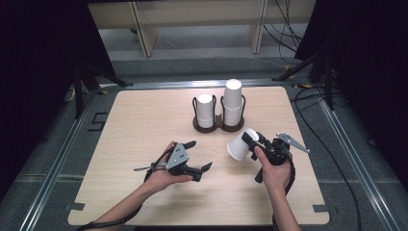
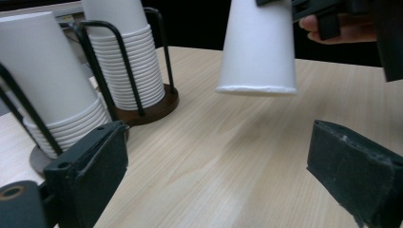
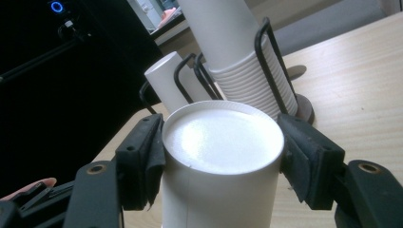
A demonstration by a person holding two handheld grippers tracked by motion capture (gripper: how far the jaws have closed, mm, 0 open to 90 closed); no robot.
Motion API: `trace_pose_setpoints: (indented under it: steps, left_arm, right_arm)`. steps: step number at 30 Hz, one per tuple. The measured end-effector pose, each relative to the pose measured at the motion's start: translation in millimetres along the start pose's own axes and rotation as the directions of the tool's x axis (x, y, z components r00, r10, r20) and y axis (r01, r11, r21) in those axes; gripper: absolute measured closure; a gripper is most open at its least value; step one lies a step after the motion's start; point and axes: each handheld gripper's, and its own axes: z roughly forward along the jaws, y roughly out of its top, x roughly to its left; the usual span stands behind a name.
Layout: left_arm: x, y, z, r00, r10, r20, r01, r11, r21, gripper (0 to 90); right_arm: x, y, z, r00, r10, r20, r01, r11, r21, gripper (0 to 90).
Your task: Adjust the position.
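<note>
Spanning most of the high view, a pale wooden table (image 1: 144, 125) is seen, its far half occupied by a dark two-slot cup holder (image 1: 219, 122) with wire uprights. In the holder, two stacks of inverted white paper cups are kept: a taller stack (image 1: 233, 102) on the right and a shorter stack (image 1: 205, 109) on the left. Nearer the person, right of centre, a single white paper cup (image 1: 240, 143) is held off the table by the right gripper (image 1: 254, 139), its jaws clamped on the cup's closed end (the pads are pressed against both sides of the base in the right gripper view), with the open mouth tipped toward the table's left. The left gripper (image 1: 199, 156) is held in the left hand (image 1: 163, 178) just above the tabletop, jaws spread apart with nothing between them.
</note>
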Motion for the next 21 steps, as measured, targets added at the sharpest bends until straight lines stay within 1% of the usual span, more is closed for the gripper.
trace_pose_setpoints:
  steps: [1,2,3,4,5,6,7,8,9,10,11,12,13,14,15,16,17,18,21]
  left_arm:
    - [-0.6,0.5,0.9,1.0000,0.002,0.002,-0.002,1.0000,0.005,6.0]
    - [-0.9,0.3,3.0,1.0000,0.002,0.005,-0.002,1.0000,-0.002,5.9]
    - [-0.9,0.8,3.9,1.0000,0.003,0.007,-0.003,1.0000,0.006,5.9]
    - [-1.3,1.0,6.0,0.9999,-0.003,0.011,0.003,1.0000,-0.001,6.0]
    - [-1.0,2.2,6.7,0.9999,0.001,0.013,-0.001,1.0000,0.007,5.9]
    - [-0.7,3.2,8.2,0.9998,0.002,0.018,-0.002,1.0000,0.004,5.8]
    - [-0.2,4.6,9.1,0.9998,0.005,0.020,-0.005,1.0000,0.004,5.8]
    - [0.4,6.1,10.4,0.9998,0.008,0.021,-0.008,1.0000,0.003,5.7]
    - [0.9,7.4,11.8,0.9997,0.006,0.022,-0.006,1.0000,0.001,5.7]
    - [1.8,8.1,14.2,0.9996,0.009,0.026,-0.009,0.9998,-0.015,5.7]
    - [2.1,9.5,14.7,0.9997,0.008,0.021,-0.008,1.0000,-0.006,5.7]
    - [2.9,10.5,16.2,0.9997,0.011,0.023,-0.010,0.9999,-0.004,5.7]
    - [3.1,11.1,18.6,0.9996,0.005,0.027,-0.005,0.9999,-0.014,5.7]
    - [4.0,12.4,19.3,0.9994,0.013,0.032,-0.013,0.9999,-0.001,5.7]
    - [4.2,12.9,22.0,0.9990,0.012,0.042,-0.011,0.9999,-0.012,5.6]
    - [4.0,14.4,23.1,0.9989,0.012,0.046,-0.012,0.9999,-0.002,5.5]
    - [4.4,15.2,25.6,0.9981,0.020,0.058,-0.019,0.9998,-0.008,5.5]
    - [4.5,16.1,27.2,0.9975,0.024,0.067,-0.024,0.9997,-0.001,5.6]
    - [4.3,17.7,33.6,0.9946,0.026,0.100,-0.027,0.9996,0.005,5.9]
  right_arm:
    - [-1.9,-0.3,0.6,1.0000,0.006,-0.003,-0.006,1.000,-0.001,35.9]
    - [-2.6,-0.6,0.7,0.9992,0.040,-0.008,-0.040,0.999,0.009,35.9]
    - [-4.3,-0.4,1.5,0.9990,0.044,-0.006,-0.043,0.999,0.007,35.9]
    - [-6.0,-0.4,2.0,0.9988,0.046,-0.015,-0.046,0.999,0.010,35.9]
    - [-6.2,0.3,2.4,0.9985,0.053,-0.013,-0.053,0.999,0.010,35.9]
    - [-6.2,0.4,2.8,0.9965,0.084,-0.009,-0.083,0.996,0.022,35.9]
    - [-8.0,0.9,3.2,0.9965,0.083,-0.016,-0.082,0.996,0.022,35.9]
    - [-8.6,1.2,3.3,0.9945,0.104,-0.015,-0.104,0.994,0.026,35.9]
    - [-9.8,1.3,4.1,0.9931,0.115,-0.024,-0.114,0.993,0.025,35.9]
    - [-10.3,1.7,4.4,0.9924,0.123,-0.012,-0.122,0.992,0.035,35.9]
    - [-10.9,1.6,5.4,0.9910,0.132,-0.023,-0.131,0.991,0.033,35.9]
    - [-11.7,1.5,6.6,0.9912,0.130,-0.027,-0.129,0.991,0.036,35.9]
    - [-11.5,1.4,7.9,0.9901,0.138,-0.025,-0.137,0.990,0.044,35.9]
    - [-11.1,1.4,9.2,0.9890,0.146,-0.022,-0.145,0.988,0.055,35.9]
    - [-11.6,1.1,10.7,0.9886,0.148,-0.027,-0.146,0.987,0.059,35.9]
    - [-12.3,0.7,12.3,0.9870,0.155,-0.041,-0.152,0.986,0.062,35.9]
    - [-12.4,0.7,13.8,0.9862,0.160,-0.041,-0.157,0.985,0.067,35.9]
    - [-12.0,1.0,15.3,0.9856,0.168,-0.021,-0.166,0.983,0.079,35.9]
    - [-13.0,1.8,19.0,0.9843,0.174,-0.027,-0.171,0.981,0.091,35.9]
